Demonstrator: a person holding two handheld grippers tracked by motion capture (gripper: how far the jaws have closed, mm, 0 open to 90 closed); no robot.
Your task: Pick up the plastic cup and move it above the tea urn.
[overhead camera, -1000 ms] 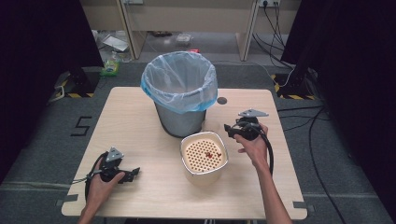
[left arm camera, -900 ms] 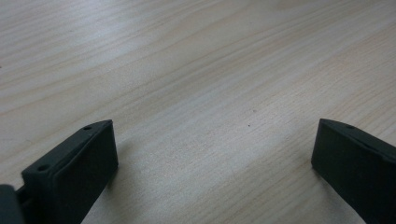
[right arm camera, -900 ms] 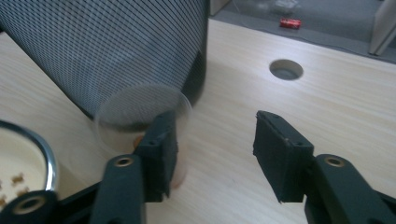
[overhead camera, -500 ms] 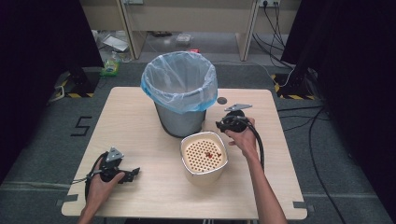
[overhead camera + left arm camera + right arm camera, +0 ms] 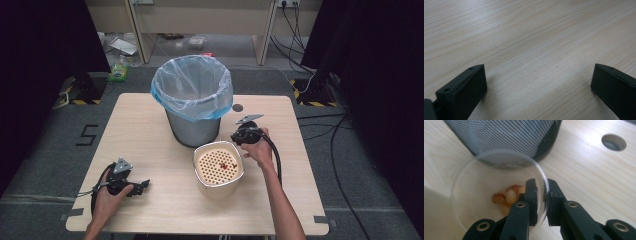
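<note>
Starting with the biggest things, we see a wooden table (image 5: 150, 130) carrying a metal bin (image 5: 192, 100) lined with a blue bag, and just in front of it a cream container with a perforated insert (image 5: 219, 166) holding a few red bits. Our right gripper (image 5: 541, 195) has its jaws clamped on the rim of a clear plastic cup (image 5: 499, 195), one jaw inside the wall and one outside; some pale orange scraps (image 5: 506, 197) lie at the cup's bottom. The cup sits between the bin and the cream container, near the bin's base. Our left gripper (image 5: 536, 82) rests low over bare table at the near left corner, jaws wide apart and holding nothing. We judge the step in hand is carrying the cup; next we likely lift and tip it, keeping the thin rim from slipping.
</note>
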